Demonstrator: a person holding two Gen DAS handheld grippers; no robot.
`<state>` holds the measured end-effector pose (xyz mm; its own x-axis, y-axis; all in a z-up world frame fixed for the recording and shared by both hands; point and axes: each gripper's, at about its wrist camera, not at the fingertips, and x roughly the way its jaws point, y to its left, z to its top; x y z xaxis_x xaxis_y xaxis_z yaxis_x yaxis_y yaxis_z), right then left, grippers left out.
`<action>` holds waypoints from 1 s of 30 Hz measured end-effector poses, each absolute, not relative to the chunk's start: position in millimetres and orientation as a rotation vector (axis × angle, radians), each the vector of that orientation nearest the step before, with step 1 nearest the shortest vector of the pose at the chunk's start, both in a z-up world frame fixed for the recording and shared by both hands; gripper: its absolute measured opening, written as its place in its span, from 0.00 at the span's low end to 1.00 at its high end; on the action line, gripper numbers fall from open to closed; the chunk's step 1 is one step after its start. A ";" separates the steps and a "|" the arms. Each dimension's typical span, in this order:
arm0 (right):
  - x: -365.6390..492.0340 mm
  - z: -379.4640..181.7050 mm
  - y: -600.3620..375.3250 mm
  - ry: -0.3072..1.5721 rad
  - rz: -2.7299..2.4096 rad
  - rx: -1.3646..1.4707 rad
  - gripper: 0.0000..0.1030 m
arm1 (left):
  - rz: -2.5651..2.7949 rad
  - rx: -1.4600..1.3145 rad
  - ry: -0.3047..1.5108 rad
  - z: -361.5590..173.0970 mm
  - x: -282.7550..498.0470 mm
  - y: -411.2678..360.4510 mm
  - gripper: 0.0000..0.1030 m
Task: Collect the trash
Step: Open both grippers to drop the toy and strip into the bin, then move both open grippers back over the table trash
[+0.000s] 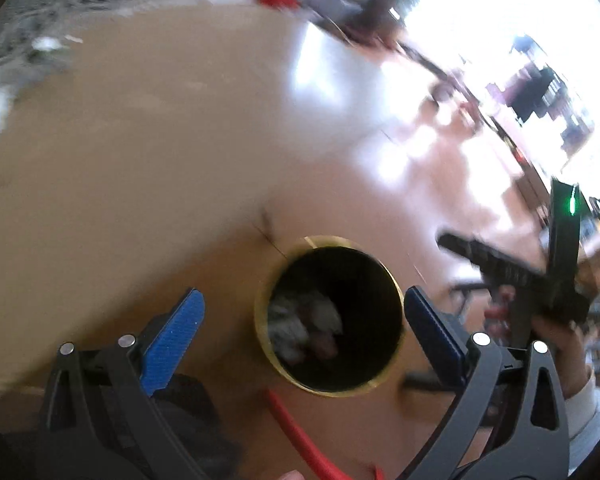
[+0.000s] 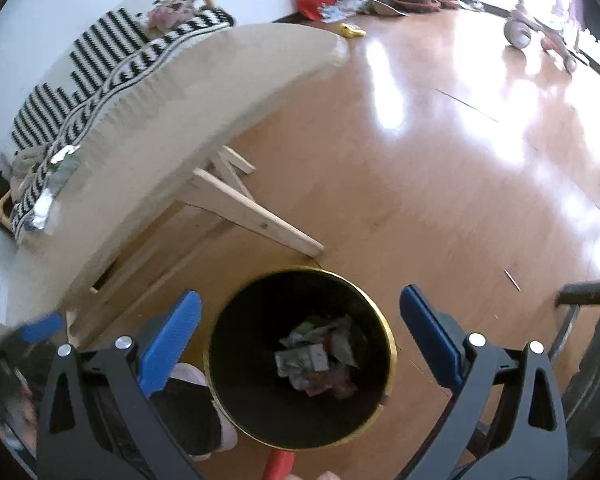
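Trash (image 2: 318,362): crumpled paper and wrappers lying at the bottom of the bin — nothing held by either gripper.
Bin (image 2: 386,332): round, black inside with a gold rim, standing on the wooden floor (image 2: 420,168) just beside the cushioned bench (image 2: 204,92).
Left gripper (image 1: 304,332): blue pads spread wide above the bin mouth, empty.
Right gripper (image 2: 300,332): jaws wide apart — empty, bin opening between them.
Bench top: striped blanket (image 2: 100,68) with foil scraps (image 2: 46,200).

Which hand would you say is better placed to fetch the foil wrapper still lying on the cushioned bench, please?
Left, tentatively. Both grippers are open and empty over the bin. The foil wrapper lies left, and the left gripper is on that side of the right gripper.
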<state>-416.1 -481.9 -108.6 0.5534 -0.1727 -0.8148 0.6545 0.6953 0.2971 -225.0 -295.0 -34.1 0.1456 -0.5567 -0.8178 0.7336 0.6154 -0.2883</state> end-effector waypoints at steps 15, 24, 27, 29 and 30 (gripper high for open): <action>-173.6 -22.6 -370.7 0.781 -0.171 0.300 0.93 | -0.350 -0.007 0.970 27.0 -7.3 -70.9 0.94; -19.2 15.7 -331.7 0.728 -0.098 0.253 0.93 | -0.303 0.067 0.991 24.0 125.5 -41.9 0.94; 37.5 8.5 -319.3 0.775 -0.067 0.239 0.93 | -0.362 0.143 1.024 5.8 169.1 -54.8 0.94; 78.0 1.6 -311.1 0.814 -0.046 0.215 0.93 | -0.381 0.215 1.032 -5.9 188.2 -66.4 0.94; 93.7 -1.6 -307.0 0.826 -0.042 0.206 0.93 | -0.386 0.244 1.031 -10.7 195.3 -70.5 0.94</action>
<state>93.7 -307.0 -1.6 0.6784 0.0427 -0.7334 0.1175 0.9792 0.1657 195.3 -70.5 -10.7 0.4555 -0.1964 -0.8683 0.4227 0.9061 0.0168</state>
